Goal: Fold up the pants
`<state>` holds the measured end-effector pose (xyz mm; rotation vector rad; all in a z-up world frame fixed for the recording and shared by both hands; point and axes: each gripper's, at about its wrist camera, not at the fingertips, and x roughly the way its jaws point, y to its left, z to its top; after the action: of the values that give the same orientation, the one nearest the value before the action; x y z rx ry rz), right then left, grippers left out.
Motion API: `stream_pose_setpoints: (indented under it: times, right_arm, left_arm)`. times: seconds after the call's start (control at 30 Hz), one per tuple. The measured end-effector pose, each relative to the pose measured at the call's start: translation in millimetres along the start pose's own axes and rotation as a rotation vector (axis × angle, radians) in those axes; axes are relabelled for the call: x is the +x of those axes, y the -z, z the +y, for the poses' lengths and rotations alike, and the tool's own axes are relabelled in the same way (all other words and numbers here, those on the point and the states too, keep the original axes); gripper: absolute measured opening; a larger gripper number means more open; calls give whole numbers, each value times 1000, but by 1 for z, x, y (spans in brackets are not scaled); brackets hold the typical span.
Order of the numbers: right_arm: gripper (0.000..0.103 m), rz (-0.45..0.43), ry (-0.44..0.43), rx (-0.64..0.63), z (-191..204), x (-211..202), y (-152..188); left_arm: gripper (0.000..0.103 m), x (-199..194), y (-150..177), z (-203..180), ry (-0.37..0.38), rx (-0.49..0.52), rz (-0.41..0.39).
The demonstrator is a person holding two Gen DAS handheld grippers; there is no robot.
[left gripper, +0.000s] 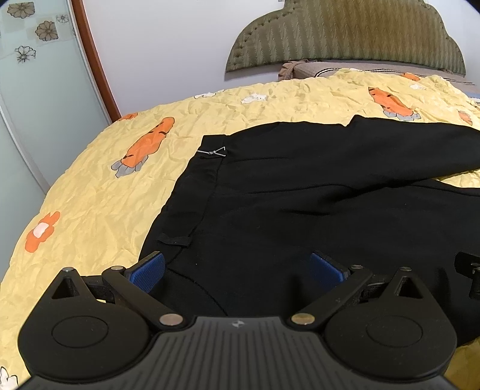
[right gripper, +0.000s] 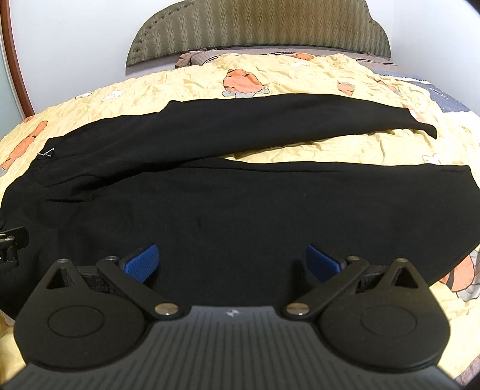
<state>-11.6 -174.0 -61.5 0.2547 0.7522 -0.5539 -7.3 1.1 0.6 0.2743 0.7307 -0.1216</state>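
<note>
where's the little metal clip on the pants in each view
Left wrist: the clip sits left of centre, at the far corner of the waistband of the pants.
Right wrist: the clip is near the left edge, at mid height.
Shared landmark: the green headboard at the top.

Pants (right gripper: 240, 204): solid black, no pattern; small silver-coloured metal clip (left gripper: 212, 152) at waistband. Bedspread (left gripper: 99, 192): pale yellow, printed with orange carrots with grey leaves, orange flowers with white centres, small white figures. Headboard (left gripper: 345, 33): olive green, zigzag stripe weave. Wall (left gripper: 165, 45): plain white. Door panel (left gripper: 33, 69): pale frosted green, outlined brown flowers; frame reddish-brown. Left gripper (left gripper: 237, 270) and right gripper (right gripper: 231, 262): black bodies, blue textured pads (right gripper: 142, 262).
</note>
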Motion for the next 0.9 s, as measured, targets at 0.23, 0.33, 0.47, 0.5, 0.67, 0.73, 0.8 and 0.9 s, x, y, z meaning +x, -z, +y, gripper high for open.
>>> stream_pose_setpoints:
  times: [0.23,0.33,0.47,0.5,0.67,0.73,0.8,0.9]
  right_arm:
    - [103,-1,-8,7,-3,0,2]
    - [103,0,-9,9,-3,0,3]
    - [103,-4,-12,10,-3,0,3]
    - [103,-3,-13,10,-3,-1,3]
    - [103,-11,-21,9,-3,-3,4]
    - [103,-18,-29,7,-4,-5,4]
    - [103,-29,-36,1,-4,-7,5]
    - [103,-44,-46,-10,-2,-10,4]
  left_arm:
    - [103,1,0,-2,-26,7,1]
    - [103,2,0,-2,-36,11,2]
    - [103,3,1,-3,-50,20,7]
    - [103,3,1,-3,-52,21,9]
    - [103,4,2,-3,-56,26,15]
    - [103,4,2,-3,-58,28,15]
    - [103,4,2,-2,-59,29,14]
    - [103,4,2,-4,-60,31,10]
